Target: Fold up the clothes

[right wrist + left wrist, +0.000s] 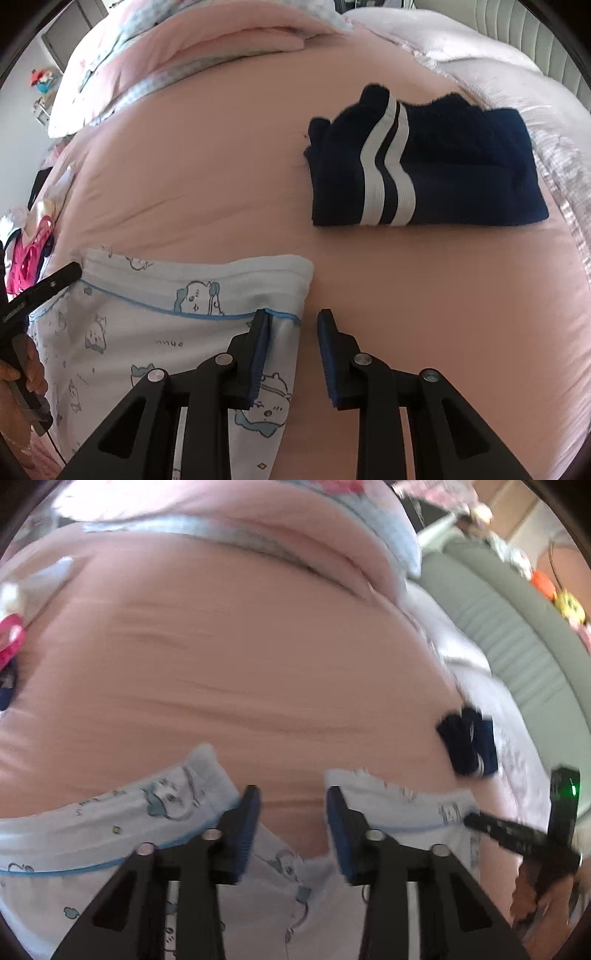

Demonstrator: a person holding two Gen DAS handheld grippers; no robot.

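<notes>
A white garment (155, 332) with cartoon animals and blue piping lies flat on the pink bedsheet (221, 177). My right gripper (293, 326) is open at the garment's right edge. A strip of cloth sits between its jaws, against the left pad, and the right pad stands off over the sheet. My left gripper (293, 806) is open above the same white garment (110, 823), with bare sheet showing between its fingertips. In the right wrist view the left gripper's fingers (55, 284) reach the garment's left corner. A folded navy garment (424, 162) with two white stripes rests farther back on the right.
A rolled pink quilt (229, 40) and patterned bedding lie along the far side of the bed. A grey padded headboard (517, 638) stands at the right. Bright pink clothes (29, 254) lie at the left edge, and a hand (29, 373) holds the left tool.
</notes>
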